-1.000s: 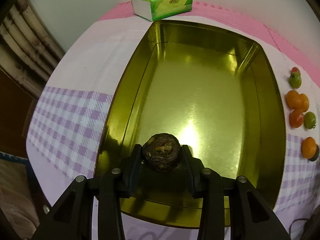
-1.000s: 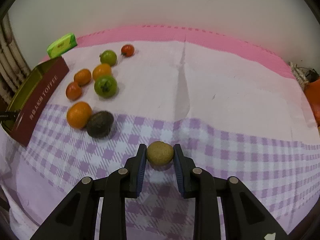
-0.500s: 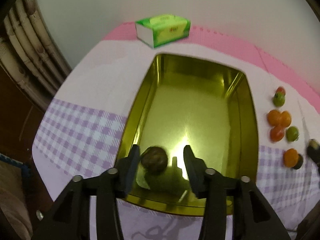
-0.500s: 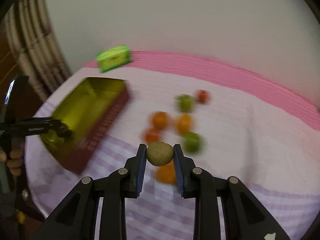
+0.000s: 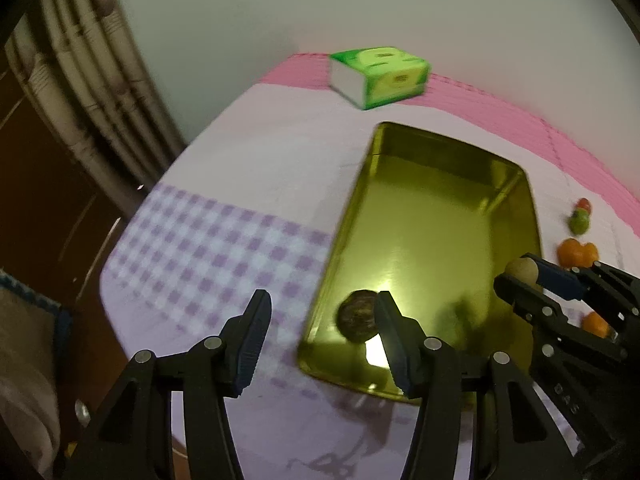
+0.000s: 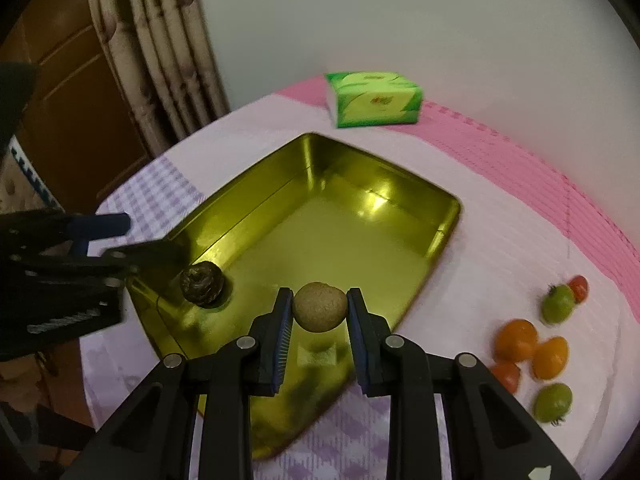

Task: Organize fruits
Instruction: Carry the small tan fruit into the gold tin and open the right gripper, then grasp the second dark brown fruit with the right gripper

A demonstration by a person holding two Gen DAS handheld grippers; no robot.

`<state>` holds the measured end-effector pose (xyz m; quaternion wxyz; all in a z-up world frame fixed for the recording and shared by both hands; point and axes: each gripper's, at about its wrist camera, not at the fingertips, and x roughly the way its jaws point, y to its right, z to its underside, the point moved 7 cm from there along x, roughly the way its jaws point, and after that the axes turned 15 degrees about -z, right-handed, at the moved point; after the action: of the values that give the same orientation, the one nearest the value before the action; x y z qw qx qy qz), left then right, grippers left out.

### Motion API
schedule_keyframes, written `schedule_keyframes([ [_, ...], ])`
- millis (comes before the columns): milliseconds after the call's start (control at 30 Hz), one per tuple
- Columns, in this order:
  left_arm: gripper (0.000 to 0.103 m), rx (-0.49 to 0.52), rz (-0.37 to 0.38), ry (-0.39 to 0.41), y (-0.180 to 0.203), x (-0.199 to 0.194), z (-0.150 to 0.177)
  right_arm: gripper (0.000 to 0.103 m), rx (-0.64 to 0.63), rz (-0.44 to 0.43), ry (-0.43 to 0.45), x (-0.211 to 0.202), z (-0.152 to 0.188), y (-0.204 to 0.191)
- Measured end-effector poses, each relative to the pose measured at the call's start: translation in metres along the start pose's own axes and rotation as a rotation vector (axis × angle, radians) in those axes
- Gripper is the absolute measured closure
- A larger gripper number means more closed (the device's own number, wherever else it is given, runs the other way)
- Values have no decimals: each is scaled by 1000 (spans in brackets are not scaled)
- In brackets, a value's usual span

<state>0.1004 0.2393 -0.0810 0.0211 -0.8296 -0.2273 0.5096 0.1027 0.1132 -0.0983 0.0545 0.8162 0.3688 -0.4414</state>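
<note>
A gold tin (image 5: pixel 534 220) (image 6: pixel 444 236) stands on the cloth. A dark wrinkled fruit (image 5: pixel 356 318) (image 6: pixel 201 288) lies loose in its near corner. My left gripper (image 5: pixel 322 308) hangs above that corner with its jaws opening, and neither pad touches the fruit. From the right wrist view the left gripper (image 6: pixel 128 240) shows at the tin's left rim. My right gripper (image 6: pixel 319 304) is shut on a round brownish kiwi (image 6: pixel 319 307) and holds it over the tin's near edge. The left wrist view shows the right gripper (image 5: pixel 524 276) with the kiwi (image 5: pixel 520 269) at the tin's right side.
A green tissue box (image 6: pixel 374 98) (image 5: pixel 380 76) sits behind the tin near the wall. Several loose fruits lie to the tin's right: oranges (image 6: pixel 516 340), green tomatoes (image 6: pixel 558 303) and a red one (image 6: pixel 579 287). A curtain (image 6: pixel 160 48) and the table's edge are on the left.
My left gripper let go of the dark fruit, which dropped into the tin, then rose and drew back. My right gripper carried the kiwi from the checked cloth to above the tin.
</note>
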Motion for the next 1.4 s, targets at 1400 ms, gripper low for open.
schedule_keyframes([
  [1400, 43, 25, 62, 1, 20, -6, 9, 67, 181, 187, 82, -113, 108, 84],
])
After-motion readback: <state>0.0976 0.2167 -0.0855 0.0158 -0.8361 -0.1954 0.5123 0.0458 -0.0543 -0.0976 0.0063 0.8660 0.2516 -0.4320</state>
